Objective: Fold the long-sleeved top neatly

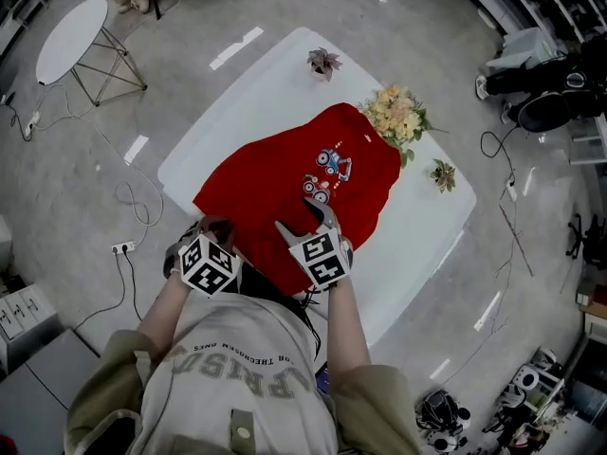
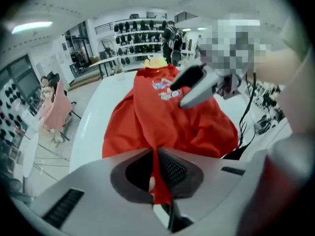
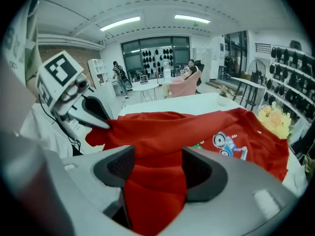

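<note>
Begins at the near hem, close to the body. Pinches a thin ridge of red cloth in the left gripper (image 2: 157, 157), with the jaws shut almost flat on it. Clamps a much thicker bunch of the same edge in the right gripper (image 3: 156, 173), with the jaws standing wide but pressed against cloth on both sides. Sets the 2 grippers near each other at the table's near edge, with the stretch of hem between them seemingly lifted off the surface.

Shows the long-sleeved top (image 1: 285, 173) spread front-up on the white table (image 1: 417, 249), with the printed motif (image 1: 327, 169) visible past the grippers. Leaves the sleeves unaccounted for; cannot tell whether tucked under or bunched at the sides. Finds a bunch of yellow flowers (image 1: 396, 114) just beside the top's far end, touching or nearly so, and 2 small ornaments (image 1: 324, 62) further out on the table.

Reads as the start of a bottom-to-top fold, with the hem caught at 2 points and not yet carried over. Calls for raising both grips together, keeping the edge taut and level, moving away from the body toward the collar, laying the hem down short of the flowers, and releasing only then. Risks a skewed crease from the uneven bites, thin on the left and bulky on the right.
</note>
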{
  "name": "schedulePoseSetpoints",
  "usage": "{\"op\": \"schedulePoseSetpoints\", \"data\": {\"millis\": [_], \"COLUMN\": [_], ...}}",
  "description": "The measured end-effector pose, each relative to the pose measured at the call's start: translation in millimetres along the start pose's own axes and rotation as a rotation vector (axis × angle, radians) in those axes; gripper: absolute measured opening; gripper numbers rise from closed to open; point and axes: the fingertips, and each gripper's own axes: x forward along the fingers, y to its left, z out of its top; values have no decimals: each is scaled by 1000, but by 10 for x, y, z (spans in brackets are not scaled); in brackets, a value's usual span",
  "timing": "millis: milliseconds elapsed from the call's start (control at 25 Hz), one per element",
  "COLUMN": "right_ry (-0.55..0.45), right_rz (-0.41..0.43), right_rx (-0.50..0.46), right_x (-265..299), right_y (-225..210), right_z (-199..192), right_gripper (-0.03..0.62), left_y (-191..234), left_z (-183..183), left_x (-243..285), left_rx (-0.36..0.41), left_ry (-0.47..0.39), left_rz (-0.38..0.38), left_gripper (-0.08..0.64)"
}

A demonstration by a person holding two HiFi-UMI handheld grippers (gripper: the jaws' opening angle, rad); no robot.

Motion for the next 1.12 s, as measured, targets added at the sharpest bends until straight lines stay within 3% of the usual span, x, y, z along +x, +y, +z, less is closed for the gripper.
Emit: {"op": "schedulePoseSetpoints", "data": {"millis": [120, 320, 440, 600, 880, 920, 1000, 1120], "right_ry": [-4, -16, -13, 22, 6, 0, -18, -49], "right_rz": [-43, -159, -244, -375, -571, -596, -636, -665], "right_rx": [27, 99, 163, 237, 381, 398, 433, 482], "right_x": [-77, -155, -183, -263, -555, -618, -754, -979], "right_y": [-74, -222, -298, -425, -516, -510, -481, -412], "right_z": [3, 37, 61, 3, -28, -37, -59, -119], "right_gripper": [301, 301, 301, 301, 301, 301, 301, 302], "left_y": [426, 1629, 2176, 2432, 2440, 2429, 2383, 2120], "left_z": [447, 1312, 1690, 1874, 1622, 1586, 1526, 1440], "left_x": [-329, -721, -779, -232, 689, 708, 616, 249], "left_rx": [-72, 12, 58, 119, 277, 283, 275, 256], "left_ry": [-153, -339, -389, -322, -120, -109, -109, -147], "left_rz": [14, 213, 270, 187, 74, 62, 28, -64], "left_gripper": [26, 26, 26, 26, 29, 49, 289, 337]}}
